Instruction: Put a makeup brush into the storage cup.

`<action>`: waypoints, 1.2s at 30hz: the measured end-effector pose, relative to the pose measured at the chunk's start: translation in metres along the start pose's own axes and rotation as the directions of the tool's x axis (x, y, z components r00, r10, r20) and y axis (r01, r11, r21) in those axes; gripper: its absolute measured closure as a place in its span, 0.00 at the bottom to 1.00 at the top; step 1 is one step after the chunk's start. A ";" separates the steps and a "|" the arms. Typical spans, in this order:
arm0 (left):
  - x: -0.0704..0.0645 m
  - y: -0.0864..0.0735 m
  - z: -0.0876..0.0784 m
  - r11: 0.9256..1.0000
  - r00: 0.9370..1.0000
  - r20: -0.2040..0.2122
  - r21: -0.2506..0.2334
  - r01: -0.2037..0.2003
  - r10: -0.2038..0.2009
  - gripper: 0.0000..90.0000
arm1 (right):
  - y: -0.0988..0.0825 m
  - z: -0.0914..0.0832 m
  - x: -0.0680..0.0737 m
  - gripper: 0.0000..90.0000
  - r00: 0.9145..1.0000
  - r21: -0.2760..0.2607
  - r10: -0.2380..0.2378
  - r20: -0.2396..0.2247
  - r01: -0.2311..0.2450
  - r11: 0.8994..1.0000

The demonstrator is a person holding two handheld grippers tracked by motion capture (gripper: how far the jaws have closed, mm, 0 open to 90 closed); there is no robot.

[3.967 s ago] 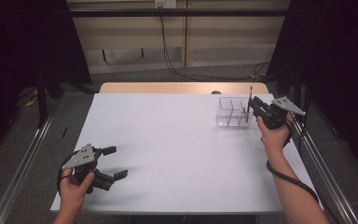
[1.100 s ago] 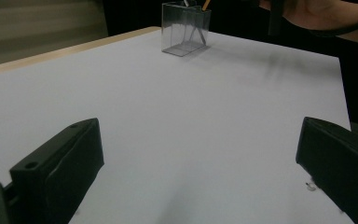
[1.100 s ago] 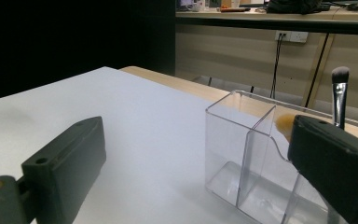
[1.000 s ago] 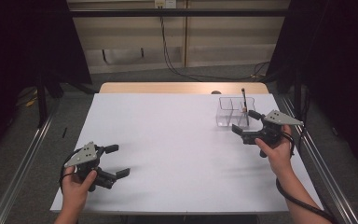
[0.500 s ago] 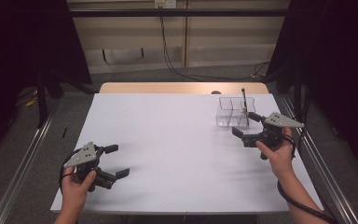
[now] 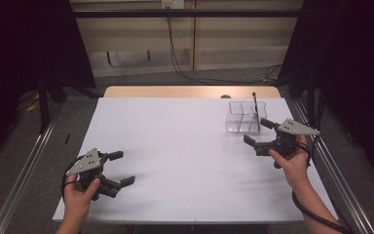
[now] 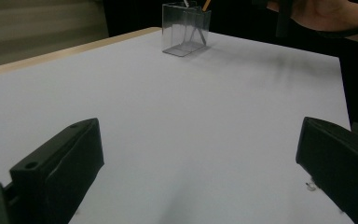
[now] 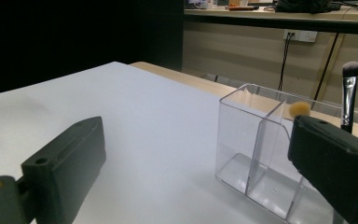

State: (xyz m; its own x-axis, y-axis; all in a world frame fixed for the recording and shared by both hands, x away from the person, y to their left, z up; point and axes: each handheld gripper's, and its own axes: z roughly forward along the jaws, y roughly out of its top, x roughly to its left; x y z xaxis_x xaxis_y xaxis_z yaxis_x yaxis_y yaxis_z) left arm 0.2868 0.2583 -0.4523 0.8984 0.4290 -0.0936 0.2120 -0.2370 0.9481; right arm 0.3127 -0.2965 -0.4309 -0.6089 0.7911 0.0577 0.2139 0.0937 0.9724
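A: From the high view, where does everything sit?

B: A clear plastic box with a divider (image 6: 245,117) stands near the far right corner of the white desk (image 6: 185,146). A dark-handled makeup brush (image 6: 255,109) stands up in its right compartment, leaning a little. The right tongs (image 6: 255,133) hover just in front of the box, pointing left across the desk, with the jaws spread and nothing between them. The left tongs (image 6: 121,168) are at the near left corner, well apart from the box, also spread and empty.

A: And the left gripper view?

B: The two black jaws stand wide apart at the bottom corners over bare white desk (image 7: 191,121). Far off, the clear box (image 7: 185,30) stands near the desk's edge, with the tips of two handles poking above its rim. A hand (image 7: 326,14) shows at the top right, close to the box.

A: The right gripper view?

B: The jaws are again spread wide, gripping nothing. The clear box (image 8: 256,154) is close, just ahead and to the right, its divider plain to see. The brush (image 8: 349,98), with a silver ferrule and pale bristle tip, rises behind the right jaw. A small orange-tan tip (image 8: 300,109) shows at the box's rim beside that jaw; I cannot tell what it belongs to.
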 end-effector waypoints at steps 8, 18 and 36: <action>0.000 0.001 0.004 1.000 1.000 0.009 0.002 0.002 -0.002 0.01 | -0.001 -0.005 0.005 0.04 1.000 0.006 -0.010 -0.006 0.010 1.000; 0.000 0.001 0.004 1.000 1.000 0.009 -0.001 0.004 -0.004 0.01 | -0.006 -0.013 0.009 0.04 1.000 0.016 -0.008 -0.016 0.009 1.000; 0.000 0.002 0.002 1.000 1.000 0.002 -0.003 0.000 0.000 0.01 | -0.016 -0.022 0.018 0.04 0.999 0.032 -0.012 -0.034 0.013 0.999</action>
State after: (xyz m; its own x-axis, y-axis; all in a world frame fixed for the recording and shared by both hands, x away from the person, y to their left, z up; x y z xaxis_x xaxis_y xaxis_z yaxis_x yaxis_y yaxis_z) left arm 0.2883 0.2560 -0.4513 0.8991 0.4275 -0.0940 0.2106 -0.2344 0.9491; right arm 0.2813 -0.2974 -0.4403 -0.6367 0.7692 0.0537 0.2306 0.1235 0.9652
